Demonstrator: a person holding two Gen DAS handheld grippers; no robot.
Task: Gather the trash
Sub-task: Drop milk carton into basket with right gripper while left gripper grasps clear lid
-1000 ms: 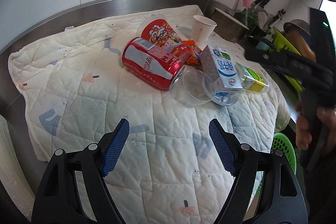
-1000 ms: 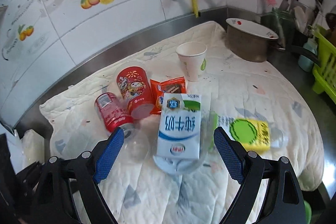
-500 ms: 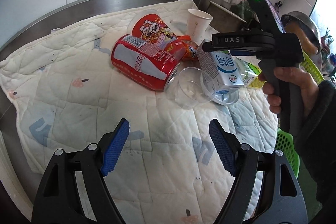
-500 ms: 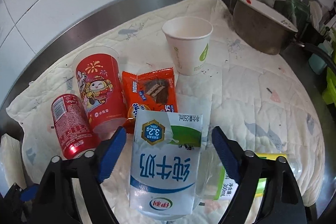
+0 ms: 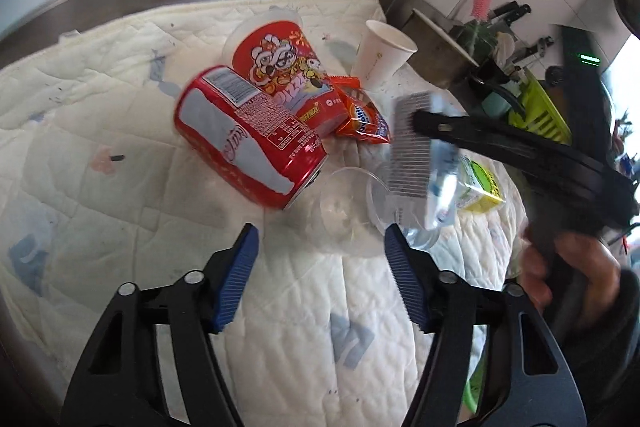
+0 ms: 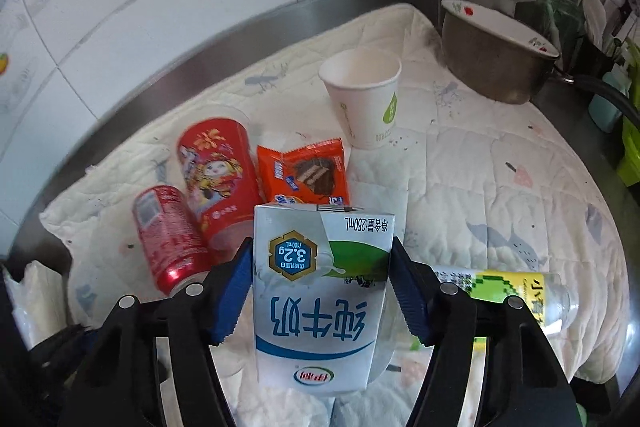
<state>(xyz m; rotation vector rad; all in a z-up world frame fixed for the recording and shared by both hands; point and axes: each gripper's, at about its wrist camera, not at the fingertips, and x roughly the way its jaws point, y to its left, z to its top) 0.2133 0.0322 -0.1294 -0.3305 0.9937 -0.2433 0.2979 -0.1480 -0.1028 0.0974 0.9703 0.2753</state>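
Blue-padded right gripper (image 6: 322,277) closing onto milk carton (image 6: 320,291), pads touching; left gripper (image 5: 320,267) narrowing, empty, nearing clear cup (image 5: 344,211); lifting next.

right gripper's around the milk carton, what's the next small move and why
Probably finish the squeeze, then lift. The right gripper has just been closing, and its blue pads sit against both sides of the milk carton, which still lies over a clear plastic cup. A straight lift should clear the can beside it.

A milk carton (image 6: 320,291), red can (image 6: 168,235), red cup (image 6: 218,179) and wrapper (image 6: 304,171) lie clustered on the quilt (image 6: 500,187).
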